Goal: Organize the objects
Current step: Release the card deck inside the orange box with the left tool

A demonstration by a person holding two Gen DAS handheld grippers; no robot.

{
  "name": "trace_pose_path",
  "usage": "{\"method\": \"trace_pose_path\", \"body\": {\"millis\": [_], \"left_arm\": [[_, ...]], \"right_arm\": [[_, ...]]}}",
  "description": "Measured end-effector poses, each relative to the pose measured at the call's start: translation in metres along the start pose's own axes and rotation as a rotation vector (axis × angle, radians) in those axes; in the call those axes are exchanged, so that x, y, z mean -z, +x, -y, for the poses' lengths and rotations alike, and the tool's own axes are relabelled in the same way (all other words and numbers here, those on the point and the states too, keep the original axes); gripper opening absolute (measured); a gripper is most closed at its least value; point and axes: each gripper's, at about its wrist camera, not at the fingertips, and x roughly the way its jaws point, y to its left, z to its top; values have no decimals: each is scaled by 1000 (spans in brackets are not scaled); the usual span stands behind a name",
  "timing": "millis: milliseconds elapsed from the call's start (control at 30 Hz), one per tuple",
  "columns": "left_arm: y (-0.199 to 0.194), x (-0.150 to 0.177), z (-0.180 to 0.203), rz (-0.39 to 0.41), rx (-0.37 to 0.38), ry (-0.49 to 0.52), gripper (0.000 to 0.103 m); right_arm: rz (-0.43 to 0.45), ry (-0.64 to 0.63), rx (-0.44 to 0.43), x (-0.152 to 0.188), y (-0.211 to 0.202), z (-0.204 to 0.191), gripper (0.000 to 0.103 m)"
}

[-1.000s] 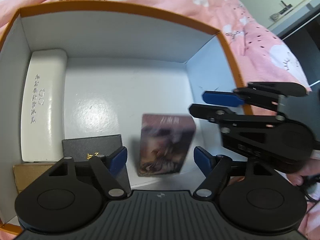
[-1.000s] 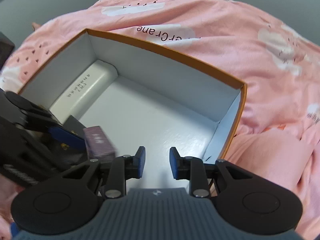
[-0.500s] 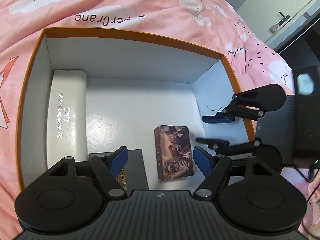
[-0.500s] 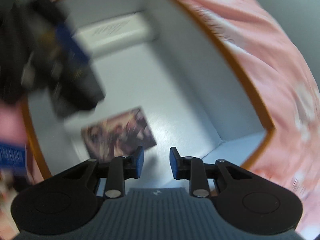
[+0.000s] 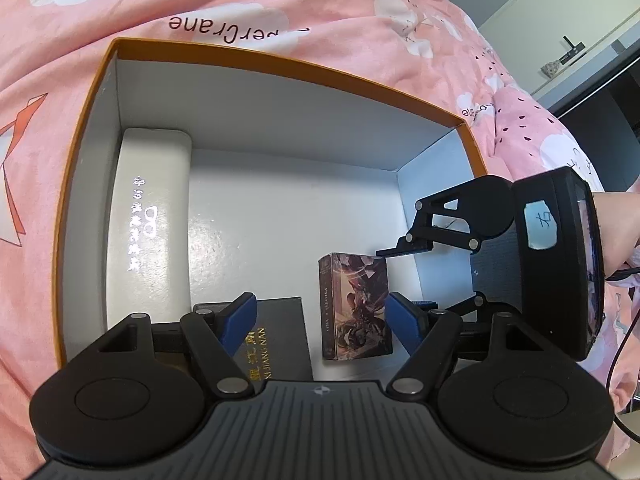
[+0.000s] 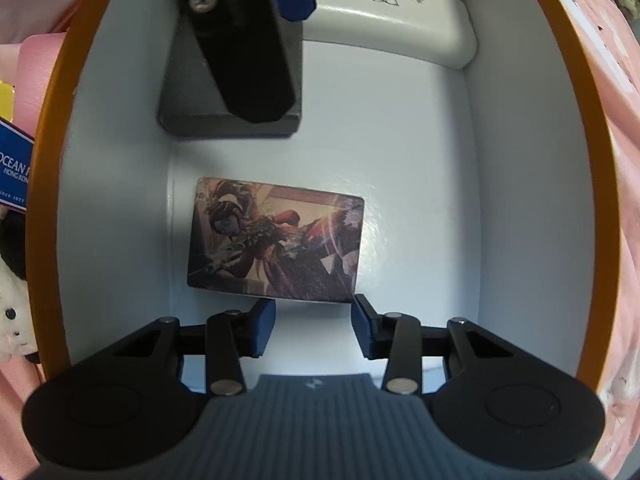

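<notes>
An orange-rimmed box (image 5: 280, 60) with white inner walls is sitting on a pink bed cover (image 5: 240, 4) printed with clouds and lettering. Lying flat on the box floor, low and right of centre in the left wrist view, is a small card pack (image 5: 354, 304) showing dark, reddish-brown fantasy artwork of a figure, with a narrow printed side facing left. In the right wrist view the same pack (image 6: 276, 240) is filling the middle of the frame, its long edge running left to right.

A black flat box (image 5: 280, 340) with gold lettering is lying just beside the pack on its left, partly hidden by the left claw (image 5: 320, 324). A long white glasses case (image 5: 148, 224) with silvery characters is resting along the box's left wall.

The left claw is standing wide open, its blue pads holding nothing, hovering above the black box and the pack. The right claw (image 6: 313, 330) is also gaping open and empty, its pads just short of the pack's near edge; in the left wrist view it (image 5: 408, 276) is reaching in from the right.
</notes>
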Motion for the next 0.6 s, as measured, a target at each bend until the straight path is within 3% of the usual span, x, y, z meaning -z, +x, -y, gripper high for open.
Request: {"method": "trace_pose_path", "body": {"millis": [233,500,600], "left_arm": [[-2,-2,-3,9,-2,-9,86],[-8,1,0,24,2,9,85],[-13,3,2,42,4,17,85]], "right_arm": [[51,-43,-10,-10,-2,-4,42],[93,-34,-29,-21,-4,-2,27],[99,-7,-28,-21,-5,-1,27]]}}
